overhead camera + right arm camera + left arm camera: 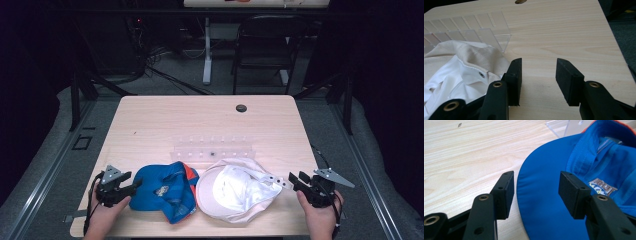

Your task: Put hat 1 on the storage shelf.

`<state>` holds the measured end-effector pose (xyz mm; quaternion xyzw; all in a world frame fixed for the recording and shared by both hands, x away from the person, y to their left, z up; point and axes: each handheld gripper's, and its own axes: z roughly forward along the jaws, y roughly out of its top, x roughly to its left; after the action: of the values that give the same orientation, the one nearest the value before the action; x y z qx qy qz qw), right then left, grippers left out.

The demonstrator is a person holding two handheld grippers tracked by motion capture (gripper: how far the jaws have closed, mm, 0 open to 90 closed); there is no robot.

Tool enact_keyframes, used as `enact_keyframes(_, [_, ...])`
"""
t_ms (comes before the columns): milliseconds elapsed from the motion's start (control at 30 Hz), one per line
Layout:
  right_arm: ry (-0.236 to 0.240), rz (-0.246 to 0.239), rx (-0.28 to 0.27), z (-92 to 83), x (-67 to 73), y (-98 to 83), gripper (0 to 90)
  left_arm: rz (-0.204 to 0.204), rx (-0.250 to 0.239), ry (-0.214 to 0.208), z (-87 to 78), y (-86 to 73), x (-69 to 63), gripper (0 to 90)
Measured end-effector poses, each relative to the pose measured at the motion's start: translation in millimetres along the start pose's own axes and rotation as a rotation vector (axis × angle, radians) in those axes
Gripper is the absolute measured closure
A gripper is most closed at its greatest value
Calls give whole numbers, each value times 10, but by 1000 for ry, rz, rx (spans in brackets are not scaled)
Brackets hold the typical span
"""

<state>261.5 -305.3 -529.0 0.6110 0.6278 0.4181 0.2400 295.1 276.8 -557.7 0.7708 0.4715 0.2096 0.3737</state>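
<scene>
We are looking down on a wooden table (pixel 150 125) where two upturned caps are lying side by side near the front edge. The blue cap (pixel 167 190) is sitting at seven o'clock, the white cap (pixel 232 190) at five o'clock, just touching. The left gripper (pixel 131 186) is gaping open over the blue brim, gripping nothing. The right gripper (pixel 295 179) is standing open beside the white cap's strap, empty. A clear rack (pixel 212 150) behind the caps is proving hard to make out.
</scene>
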Motion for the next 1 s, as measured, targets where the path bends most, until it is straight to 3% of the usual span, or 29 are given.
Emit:
enact_keyframes(233, [-4, -56, 31, -29, 87, 30, 573, -16, 3, -6, 0, 9, 4, 490])
enact_keyframes(367, [7, -61, 41, -33, 123, 45, 568, -33, -3, -10, 3, 23, 18, 495])
enact_keyframes(400, [30, -62, 53, -40, 153, 81, 568, -36, -6, -16, 13, 35, 21, 495])
enact_keyframes(633, [77, -77, 108, -48, 252, 242, 591, -48, 15, -27, 64, 65, 21, 491])
enact_keyframes(667, [69, -113, 147, -39, 288, 309, 589, -52, 13, -27, 76, 70, 25, 492])
enact_keyframes(700, [69, -113, 147, -39, 288, 309, 589, -52, 13, -27, 76, 70, 25, 491])
enact_keyframes(733, [72, -134, 197, -36, 314, 384, 583, -51, 16, -20, 77, 77, 32, 491])
enact_keyframes(800, [80, -145, 220, -42, 340, 452, 577, -49, 13, -17, 79, 81, 35, 491])
enact_keyframes(1000, [110, -124, 297, -32, 359, 603, 572, -39, 18, -11, 73, 78, 26, 508])
